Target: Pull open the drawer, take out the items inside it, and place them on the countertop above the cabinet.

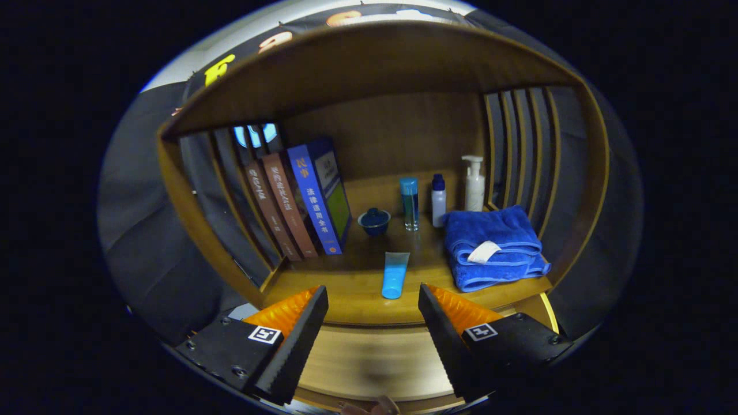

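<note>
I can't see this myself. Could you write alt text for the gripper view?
The open gripper hangs empty before a wooden countertop, with a blue tube lying just ahead of its fingers. Beyond stand leaning books, a small blue lidded cup, three bottles and a folded blue towel.

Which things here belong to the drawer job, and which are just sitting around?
Job: gripper, open and holding nothing; drawer front below the fingers; countertop; blue tube on it.

Lying about: books, blue towel, lidded cup, pump bottle.
</note>
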`<state>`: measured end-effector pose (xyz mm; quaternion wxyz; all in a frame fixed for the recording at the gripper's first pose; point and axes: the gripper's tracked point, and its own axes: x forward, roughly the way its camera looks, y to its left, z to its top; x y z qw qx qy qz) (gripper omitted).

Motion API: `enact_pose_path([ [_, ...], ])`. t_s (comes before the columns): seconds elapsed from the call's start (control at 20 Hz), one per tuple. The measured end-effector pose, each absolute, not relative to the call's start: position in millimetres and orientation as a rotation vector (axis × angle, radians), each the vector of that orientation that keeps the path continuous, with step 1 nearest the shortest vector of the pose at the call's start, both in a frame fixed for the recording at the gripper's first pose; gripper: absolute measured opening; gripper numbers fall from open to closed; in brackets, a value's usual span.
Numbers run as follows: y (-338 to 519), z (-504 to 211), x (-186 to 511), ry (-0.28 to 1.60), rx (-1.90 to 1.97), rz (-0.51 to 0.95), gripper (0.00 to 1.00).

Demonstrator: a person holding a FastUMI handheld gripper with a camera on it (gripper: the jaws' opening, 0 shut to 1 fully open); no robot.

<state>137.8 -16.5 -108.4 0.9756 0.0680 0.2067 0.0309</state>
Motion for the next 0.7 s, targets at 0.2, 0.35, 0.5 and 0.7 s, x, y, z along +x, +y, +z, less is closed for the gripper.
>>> enact_pose_path([
  [0.2, -20.2, -114.8, 83.4, 0.325, 0.141, 0.082, 1.0],
  [0.35, -21.5, -140.4, 48.8, 0.299, 0.157, 0.096, 0.99],
  [0.5, -23.8, -174.9, 13.0, 0.296, 0.151, 0.095, 1.0],
  [0.7, -28.2, -217.5, -25.1, 0.307, 0.162, 0.074, 1.0],
])
